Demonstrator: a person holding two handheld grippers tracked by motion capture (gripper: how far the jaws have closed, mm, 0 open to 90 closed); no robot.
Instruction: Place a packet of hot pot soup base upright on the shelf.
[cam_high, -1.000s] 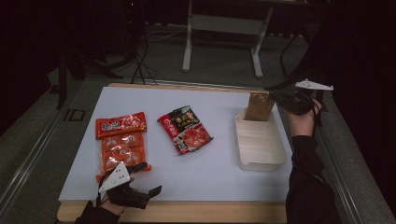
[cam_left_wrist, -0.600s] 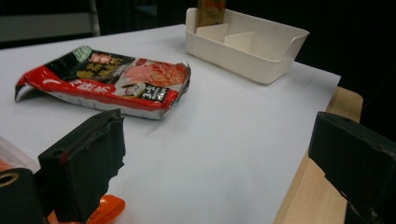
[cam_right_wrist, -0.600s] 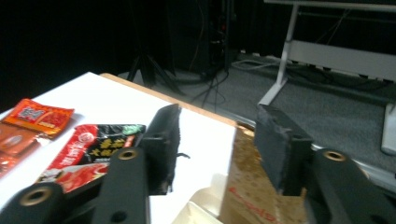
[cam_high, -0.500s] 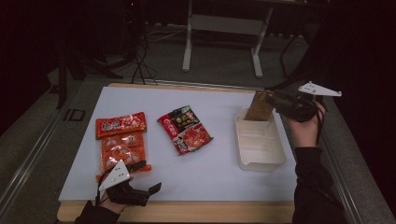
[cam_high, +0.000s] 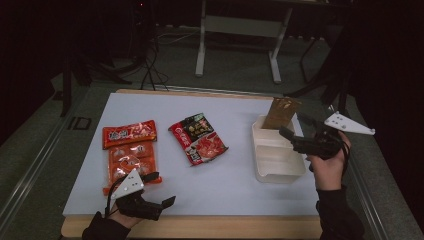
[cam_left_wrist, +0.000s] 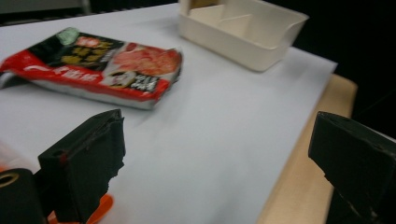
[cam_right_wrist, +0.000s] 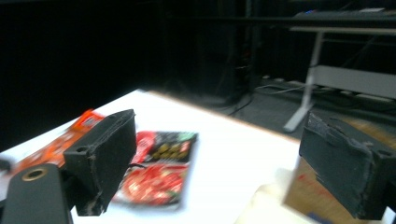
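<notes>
So the left claw (cam_high: 159, 207) sits at the near edge of the table (cam_high: 235, 185), jaws spread with nothing in them, right by the orange snack packs (cam_high: 129, 152). On the other side the right claw (cam_high: 292, 140) has just been opening up and is empty too, hovering beside the white tray (cam_high: 280, 172). The brown packet (cam_high: 281, 113) stands propped in the far end of that tray, leaning a bit, so I'd call that one done. Still left, I reckon: the red and black packet (cam_high: 199, 137) lying flat mid-table, plus the orange ones, all well apart from the tray. The table has a pale sheet over a wooden edge. Beyond it the room is dark: grey floor, loose cables (cam_high: 150, 65), and a white metal stand (cam_high: 237, 30).
</notes>
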